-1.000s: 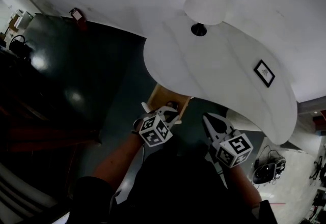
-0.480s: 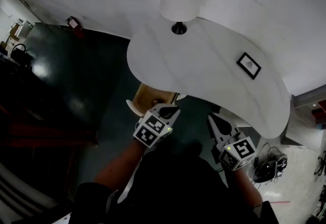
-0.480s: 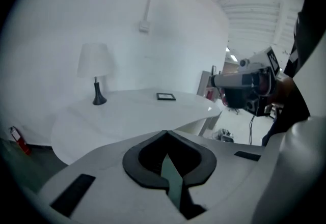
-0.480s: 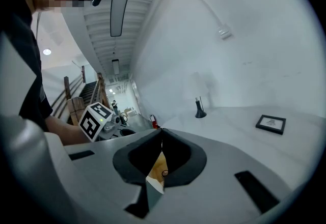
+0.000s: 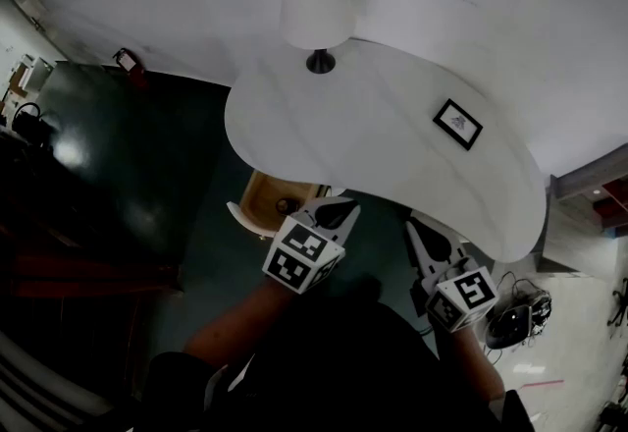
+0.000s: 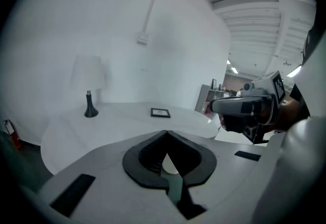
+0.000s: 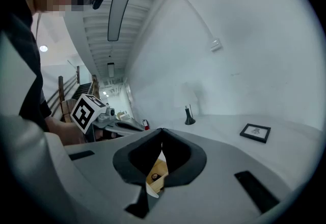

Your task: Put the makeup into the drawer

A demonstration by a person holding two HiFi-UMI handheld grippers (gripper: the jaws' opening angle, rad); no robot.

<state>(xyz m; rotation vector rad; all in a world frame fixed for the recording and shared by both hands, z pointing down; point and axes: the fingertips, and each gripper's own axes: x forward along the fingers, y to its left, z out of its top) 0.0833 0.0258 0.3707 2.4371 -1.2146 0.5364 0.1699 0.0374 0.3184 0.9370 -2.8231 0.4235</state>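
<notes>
An open wooden drawer (image 5: 257,196) sticks out under the near edge of the white curved table (image 5: 383,155). A small dark round item (image 5: 285,207), likely the makeup, lies inside it and also shows through the right jaws as a dark item (image 7: 154,176). My left gripper (image 5: 343,207) hangs just right of the drawer, shut and empty; its jaws (image 6: 165,132) meet at the tip. My right gripper (image 5: 412,222) is farther right by the table edge, its tips (image 7: 162,130) also together with nothing held.
A white-shaded lamp (image 5: 314,13) stands at the table's far side and a small framed picture (image 5: 457,123) lies to the right. A dark cabinet (image 5: 108,155) fills the left. Cables and gear (image 5: 515,317) lie on the floor at right.
Both grippers have lifted and drawn back from the drawer. The left one, earlier at the drawer's front, now sits to its right and has rolled.
</notes>
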